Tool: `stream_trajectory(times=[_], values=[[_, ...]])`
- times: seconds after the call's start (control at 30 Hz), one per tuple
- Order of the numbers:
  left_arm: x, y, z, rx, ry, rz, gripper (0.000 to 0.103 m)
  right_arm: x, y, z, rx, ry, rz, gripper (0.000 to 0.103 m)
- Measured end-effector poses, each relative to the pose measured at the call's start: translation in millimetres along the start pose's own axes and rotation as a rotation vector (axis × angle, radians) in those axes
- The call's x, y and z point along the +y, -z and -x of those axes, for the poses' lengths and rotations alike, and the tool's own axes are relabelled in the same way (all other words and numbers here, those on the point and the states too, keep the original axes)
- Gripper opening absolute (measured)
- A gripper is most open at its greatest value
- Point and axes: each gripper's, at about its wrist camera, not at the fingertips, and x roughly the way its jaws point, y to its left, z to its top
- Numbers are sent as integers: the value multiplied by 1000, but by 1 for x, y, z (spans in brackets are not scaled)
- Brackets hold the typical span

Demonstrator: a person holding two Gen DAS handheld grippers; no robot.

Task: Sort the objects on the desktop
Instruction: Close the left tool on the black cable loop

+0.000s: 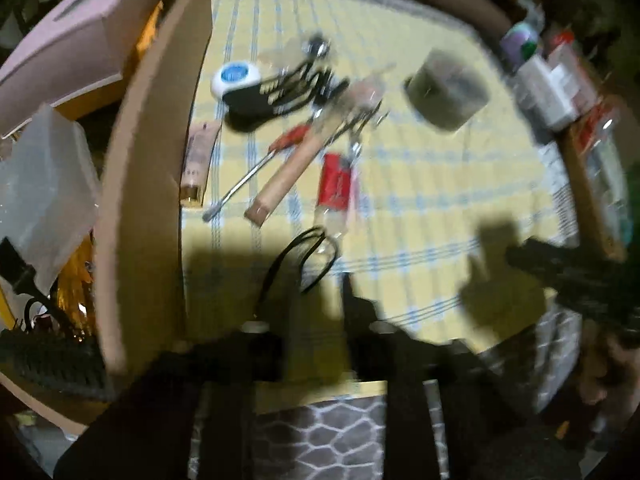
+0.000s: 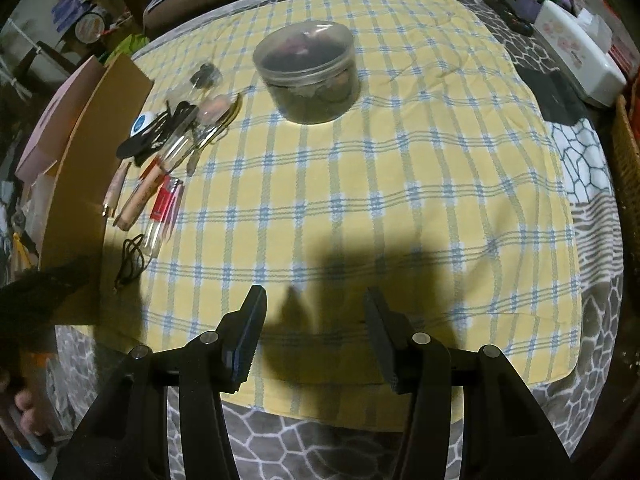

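Note:
A pile of small objects lies on the yellow checked cloth at its left side: a white and blue tape dispenser, a red-handled screwdriver, a wooden handle, a red-labelled tube, a beige tube and a black cord. The pile also shows in the right wrist view. A round clear jar stands further back. My left gripper is open, blurred, just short of the cord. My right gripper is open and empty above the cloth's front.
An open cardboard box stands at the left, holding a clear plastic bag and a black comb. A pink box sits behind it. A white tissue box and a wicker basket are at the right.

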Motion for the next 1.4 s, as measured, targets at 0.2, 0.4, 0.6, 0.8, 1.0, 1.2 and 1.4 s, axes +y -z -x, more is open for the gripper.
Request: stream_trajectory(times=[0.2, 0.4, 0.6, 0.8, 1.0, 1.2, 1.4], values=[[0, 6, -20, -22, -51, 7, 23, 20, 1, 0, -6, 12, 53, 52], [1, 8, -10, -63, -19, -3, 0, 31, 2, -1, -8, 12, 84, 52], [1, 3, 52, -199, 127, 14, 0, 33, 2, 7, -40, 33, 99, 65], [-5, 1, 29, -122, 70, -21, 22, 32, -2, 5, -38, 48, 59, 68], [-5, 6, -11, -152, -73, -30, 50, 43, -1, 2, -33, 46, 86, 68], [5, 9, -14, -83, 14, 41, 0, 47, 2, -4, -23, 61, 110, 69], [19, 7, 52, -237, 116, 87, 0, 49, 4, -10, -69, 33, 119, 89]])
